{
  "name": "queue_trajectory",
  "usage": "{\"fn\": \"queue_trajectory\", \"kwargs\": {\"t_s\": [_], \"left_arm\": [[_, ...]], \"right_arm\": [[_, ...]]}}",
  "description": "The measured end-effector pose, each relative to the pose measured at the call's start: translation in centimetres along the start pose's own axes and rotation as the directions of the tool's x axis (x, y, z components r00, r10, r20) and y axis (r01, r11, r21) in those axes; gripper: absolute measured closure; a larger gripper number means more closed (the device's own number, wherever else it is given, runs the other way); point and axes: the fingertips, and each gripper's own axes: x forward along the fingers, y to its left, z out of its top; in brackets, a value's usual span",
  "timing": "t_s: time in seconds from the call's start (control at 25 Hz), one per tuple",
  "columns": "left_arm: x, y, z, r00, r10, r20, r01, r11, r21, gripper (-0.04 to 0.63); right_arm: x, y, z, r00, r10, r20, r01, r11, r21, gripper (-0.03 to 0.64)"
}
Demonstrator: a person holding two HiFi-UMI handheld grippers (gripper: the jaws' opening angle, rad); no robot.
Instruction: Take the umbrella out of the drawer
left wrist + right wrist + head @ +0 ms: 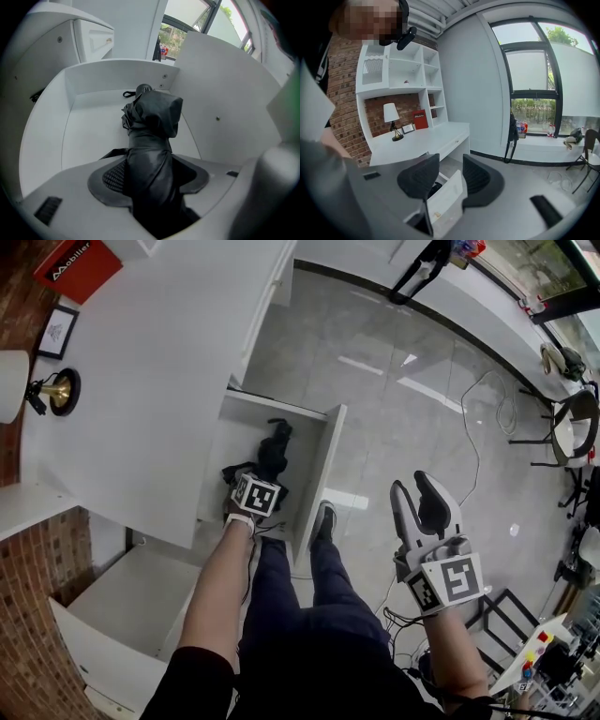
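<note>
found drawer (323,460) open, umbrella (152,136) still inside; set left gripper (150,176) astride it, jaws apart, unclamped; held right gripper (412,488) open, empty; left clamping and lift-out undone.

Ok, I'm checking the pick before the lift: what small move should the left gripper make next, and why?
Probably close the left gripper on the umbrella. It lies in the open drawer and runs between the jaws, which stand apart around it and do not look clamped yet, so lifting now would likely leave it behind.
</note>
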Motion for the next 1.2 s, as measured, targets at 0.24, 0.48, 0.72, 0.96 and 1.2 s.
{"fn": "queue_trajectory", "kwargs": {"t_s": [0.24,0.48,0.72,0.96,1.2], "left_arm": [[-2.3,-1.5,1.4,0.996,-0.018,0.086,0.018,1.0,-0.004,0.353],[-6.5,-3.3,2.6,0.991,-0.014,0.135,0.01,0.999,0.033,0.351],[-13.0,-3.8,3.9,0.975,-0.02,0.221,0.011,0.999,0.04,0.351],[-21.1,-4.7,4.7,0.951,-0.017,0.309,0.011,1.0,0.021,0.351],[-28.4,-4.4,5.0,0.928,0.036,0.371,-0.082,0.991,0.107,0.351]], "right_arm": [[-0.5,-0.1,0.4,1.0,0.016,0.017,-0.016,1.0,-0.008,0.465],[-1.2,0.7,2.3,0.997,0.049,0.053,-0.049,0.999,-0.013,0.472],[-2.0,1.7,4.7,0.991,0.076,0.107,-0.076,0.997,-0.002,0.474],[-3.8,3.8,8.2,0.977,0.117,0.176,-0.109,0.993,-0.055,0.474],[-5.2,6.4,11.5,0.954,0.18,0.241,-0.166,0.983,-0.078,0.477]]}}
